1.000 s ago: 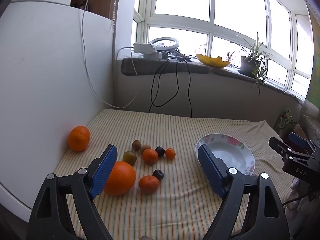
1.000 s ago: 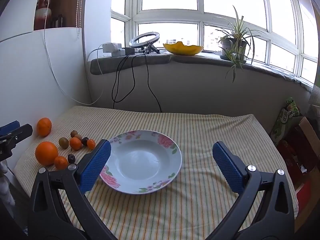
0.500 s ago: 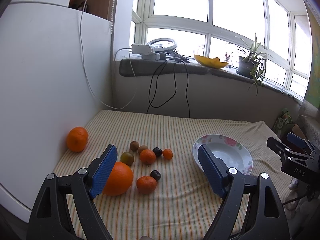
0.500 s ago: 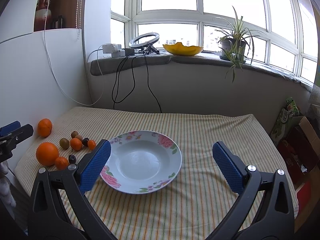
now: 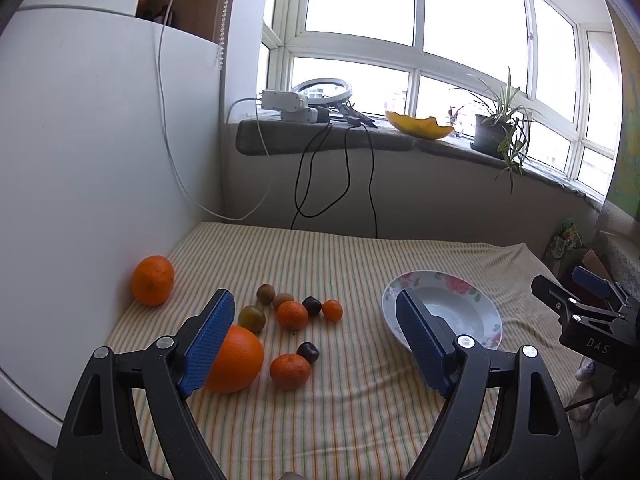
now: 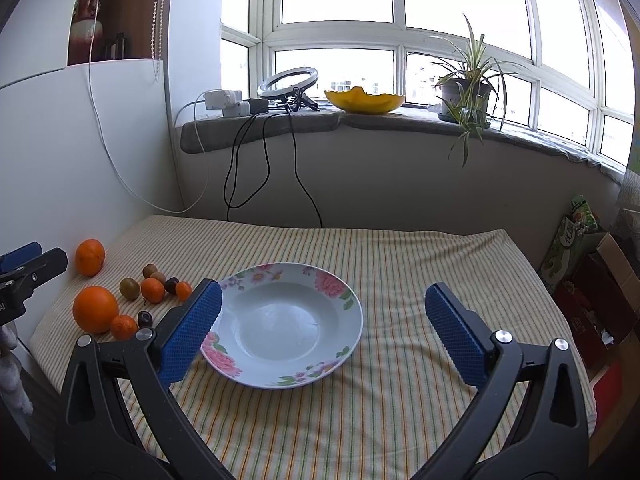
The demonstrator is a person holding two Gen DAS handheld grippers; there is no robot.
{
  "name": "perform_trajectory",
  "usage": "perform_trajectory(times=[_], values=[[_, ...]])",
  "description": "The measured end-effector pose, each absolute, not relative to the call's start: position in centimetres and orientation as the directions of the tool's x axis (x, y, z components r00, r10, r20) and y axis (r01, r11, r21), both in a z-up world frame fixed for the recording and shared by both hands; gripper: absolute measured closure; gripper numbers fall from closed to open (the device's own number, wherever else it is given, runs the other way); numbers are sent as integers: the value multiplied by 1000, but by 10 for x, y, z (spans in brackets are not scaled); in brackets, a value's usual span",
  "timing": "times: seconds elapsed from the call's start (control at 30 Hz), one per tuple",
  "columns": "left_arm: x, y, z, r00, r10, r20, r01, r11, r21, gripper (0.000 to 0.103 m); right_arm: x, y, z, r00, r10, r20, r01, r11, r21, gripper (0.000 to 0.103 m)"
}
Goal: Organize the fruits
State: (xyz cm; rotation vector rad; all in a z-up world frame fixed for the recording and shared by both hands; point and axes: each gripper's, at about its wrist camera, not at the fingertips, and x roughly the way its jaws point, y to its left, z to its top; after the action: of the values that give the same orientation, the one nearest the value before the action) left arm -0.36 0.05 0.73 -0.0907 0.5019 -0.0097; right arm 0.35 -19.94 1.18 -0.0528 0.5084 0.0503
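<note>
Behind left pad [image 5: 206, 343], big orange [image 5: 236, 354].

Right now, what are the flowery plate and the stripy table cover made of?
The plate looks like glazed ceramic: glossy white with window glints and printed flowers, though it could be melamine. The table cover looks like matte woven cloth, since it wrinkles softly.

2 oranges [image 5: 234, 359], 3 tangerines [image 5: 290, 371], 3 kiwis [image 5: 252, 318], 2 plums [image 5: 308, 352], 1 plate [image 6: 352, 304]
</note>
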Motion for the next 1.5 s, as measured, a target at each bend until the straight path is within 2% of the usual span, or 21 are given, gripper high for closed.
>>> perform_trajectory(times=[1.5], values=[[-2,11,2,871,-42,-489,-14,994,-110,20,8,-191,2,855,48,-516,-81,996,-42,0]])
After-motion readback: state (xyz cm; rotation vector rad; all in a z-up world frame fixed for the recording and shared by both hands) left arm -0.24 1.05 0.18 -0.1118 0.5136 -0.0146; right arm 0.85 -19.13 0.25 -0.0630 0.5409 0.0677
